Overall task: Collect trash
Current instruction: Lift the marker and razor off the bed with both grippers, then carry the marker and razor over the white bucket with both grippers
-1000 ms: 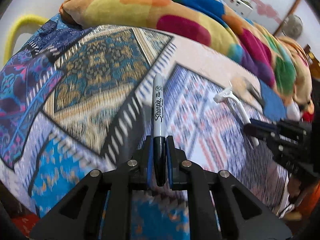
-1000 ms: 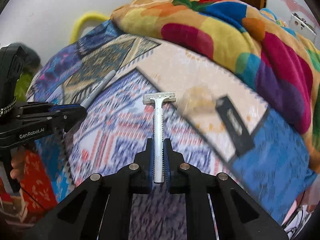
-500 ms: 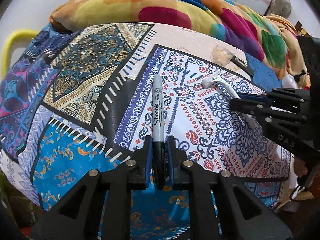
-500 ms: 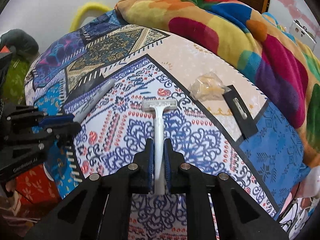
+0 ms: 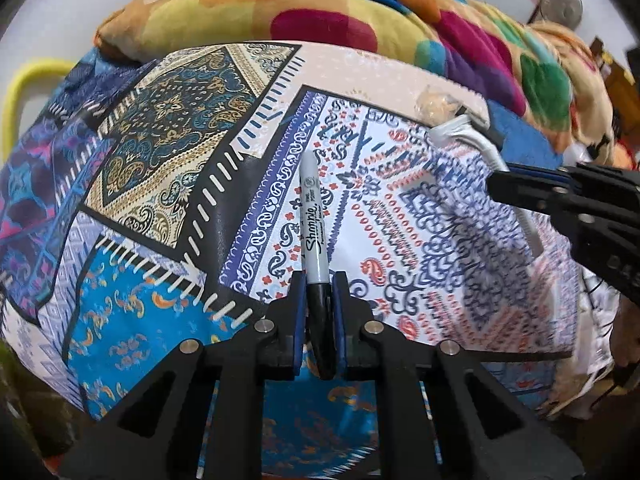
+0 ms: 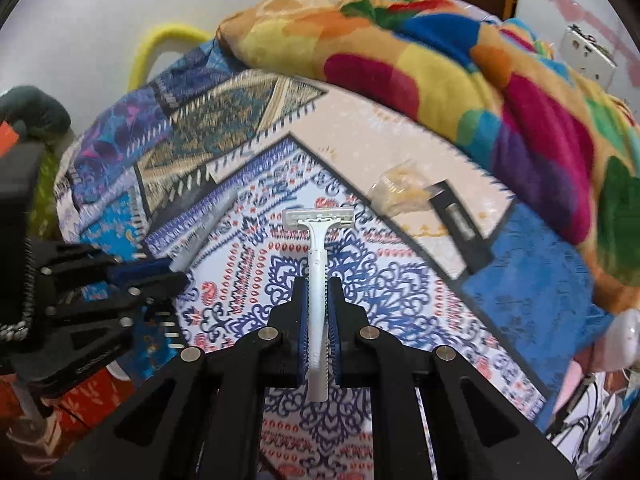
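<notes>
Two hand-held grippers over a patchwork bedspread (image 5: 168, 148), each clamped on one item. Left gripper (image 5: 319, 312): blue pads pressed together on the black cap end of a Sharpie marker (image 5: 314, 224); grey barrel sticks out forward along the fingers, printed label readable, tip end pointing away from the camera. Marker looks lifted off the cloth, not lying on it. Right gripper (image 6: 319, 320): pads squeezed on the handle of a white disposable razor (image 6: 318, 240); razor head out front, crosswise to the handle, butt of the handle poking back past the pads. In the left wrist view the right gripper (image 5: 496, 190) comes in from the right edge with the razor's head end up and to its left. In the right wrist view the left gripper (image 6: 176, 270) sits at the left edge, marker barrel angling up and away from it, blurred.

Still lying on the bedspread: small crumpled clear plastic wrapper (image 6: 400, 194) with something yellowish inside, on the pale beige patch, and a flat black strip-shaped item (image 6: 460, 220) touching or just beside it on the right; cannot tell what the strip is. Multicoloured spotted blanket (image 6: 440, 72) heaped along the far side of the bed. Yellow curved tube (image 6: 160, 48) behind the bed's far left corner. White wall socket plate (image 6: 584, 56) upper right.
</notes>
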Tool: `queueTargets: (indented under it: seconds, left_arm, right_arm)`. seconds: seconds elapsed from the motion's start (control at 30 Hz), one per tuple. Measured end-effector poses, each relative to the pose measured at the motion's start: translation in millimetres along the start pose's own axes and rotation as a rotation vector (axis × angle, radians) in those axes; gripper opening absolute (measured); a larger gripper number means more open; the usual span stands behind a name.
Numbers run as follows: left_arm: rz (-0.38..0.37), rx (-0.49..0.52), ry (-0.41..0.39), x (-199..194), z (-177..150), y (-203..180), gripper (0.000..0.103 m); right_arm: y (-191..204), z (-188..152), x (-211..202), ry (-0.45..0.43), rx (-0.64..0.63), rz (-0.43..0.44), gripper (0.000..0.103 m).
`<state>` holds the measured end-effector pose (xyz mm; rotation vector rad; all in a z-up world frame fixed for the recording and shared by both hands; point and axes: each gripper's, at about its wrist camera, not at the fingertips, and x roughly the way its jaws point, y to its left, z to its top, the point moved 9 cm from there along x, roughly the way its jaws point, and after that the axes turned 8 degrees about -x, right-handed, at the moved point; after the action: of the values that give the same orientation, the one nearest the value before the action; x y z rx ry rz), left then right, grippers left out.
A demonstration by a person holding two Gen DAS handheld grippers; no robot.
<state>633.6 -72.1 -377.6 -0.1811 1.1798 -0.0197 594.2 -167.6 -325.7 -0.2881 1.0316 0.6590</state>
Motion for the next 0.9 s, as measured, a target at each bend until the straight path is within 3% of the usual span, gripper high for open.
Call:
queueTargets:
  seconds: [0.2, 0.47, 0.9]
  left_arm:
    - [-0.047, -0.051, -0.073, -47.7, 6.2, -5.4, 0.011]
    - [-0.072, -0.070, -0.231, -147.5, 9.3, -13.3, 0.011]
    - [-0.056, -0.112, -0.399, -279.5, -26.6, 16.1, 0.011]
  right_arm:
    - [6.4, 14.7, -40.7, -0.055, -0.007, -0.035, 0.009]
    - [34.8, 35.9, -105.3, -0.147, -0.032, -0.065, 0.009]
    - [112.5, 51.2, -198.3, -0.287, -0.114, -0.055, 0.009]
